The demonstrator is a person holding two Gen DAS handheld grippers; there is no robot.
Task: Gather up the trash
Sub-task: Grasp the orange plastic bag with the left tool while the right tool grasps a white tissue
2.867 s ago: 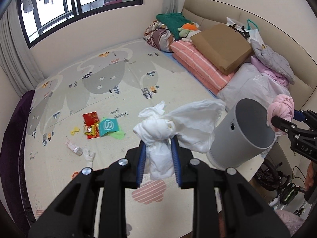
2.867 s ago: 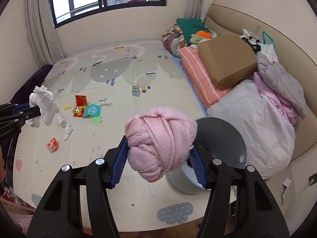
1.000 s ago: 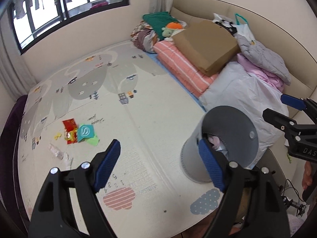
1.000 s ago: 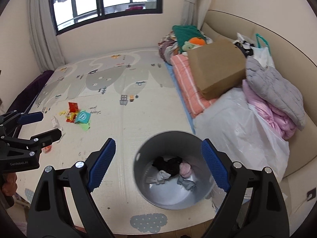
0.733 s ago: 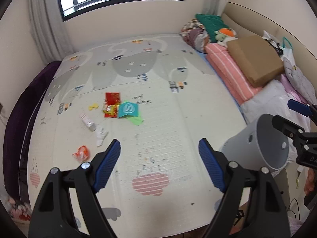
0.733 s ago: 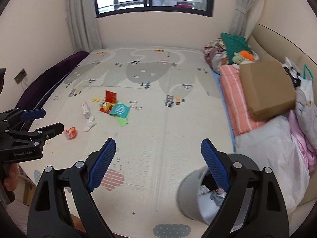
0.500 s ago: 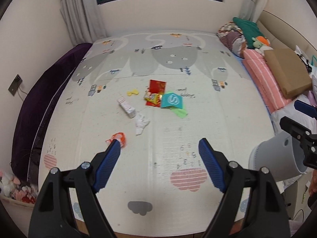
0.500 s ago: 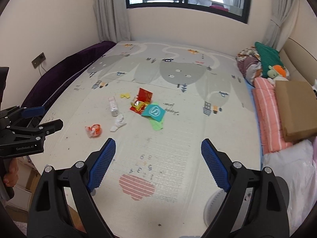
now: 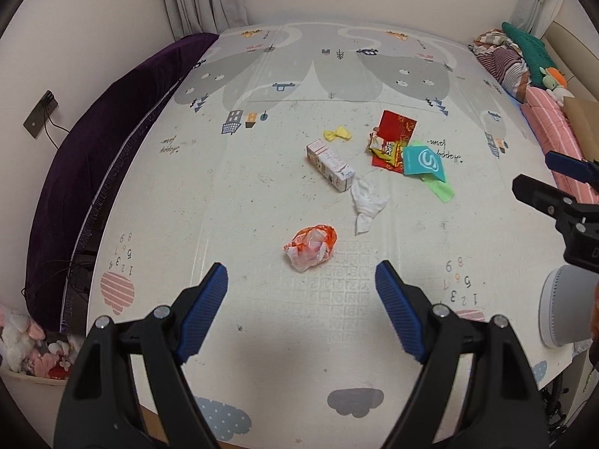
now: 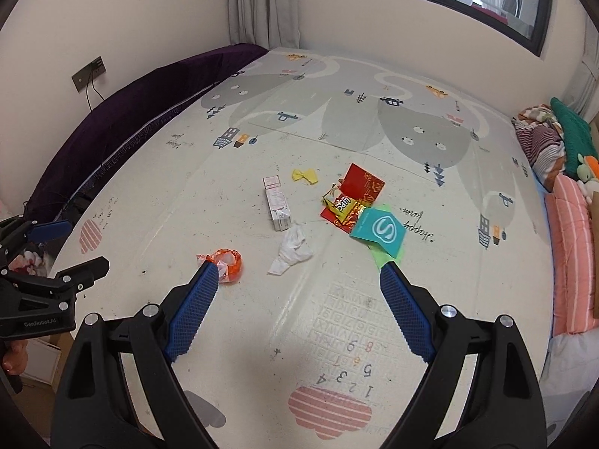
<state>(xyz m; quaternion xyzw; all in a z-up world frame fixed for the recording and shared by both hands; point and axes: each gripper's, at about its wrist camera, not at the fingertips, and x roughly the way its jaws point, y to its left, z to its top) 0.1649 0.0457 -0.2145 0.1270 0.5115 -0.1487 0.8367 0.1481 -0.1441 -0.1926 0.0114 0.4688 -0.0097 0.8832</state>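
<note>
Litter lies on the play mat: a crumpled orange-and-white wrapper (image 9: 310, 249) (image 10: 224, 260), a white tissue (image 9: 365, 202) (image 10: 292, 249), a small pink-and-white carton (image 9: 330, 164) (image 10: 277, 207), a yellow scrap (image 9: 337, 134) (image 10: 304, 176), a red envelope (image 9: 395, 131) (image 10: 363, 183) with a yellow snack packet (image 9: 385, 146) (image 10: 342, 204), and a teal card (image 9: 423, 161) (image 10: 379, 228) over a green slip. My left gripper (image 9: 301, 278) hangs open above the mat, just short of the orange wrapper. My right gripper (image 10: 298, 275) is open and empty, near the tissue. The grey bin (image 9: 561, 307) stands at the right.
A dark purple cushion (image 9: 108, 142) runs along the mat's left edge. Striped bedding and folded clothes (image 9: 554, 138) line the right side. A basket of soft toys (image 9: 30, 348) sits by the near left corner. Curtains and a window are at the far wall.
Both grippers dropped their cloth bundles into the grey bin, then swung left and down over the scattered litter. Both stay open and empty.
</note>
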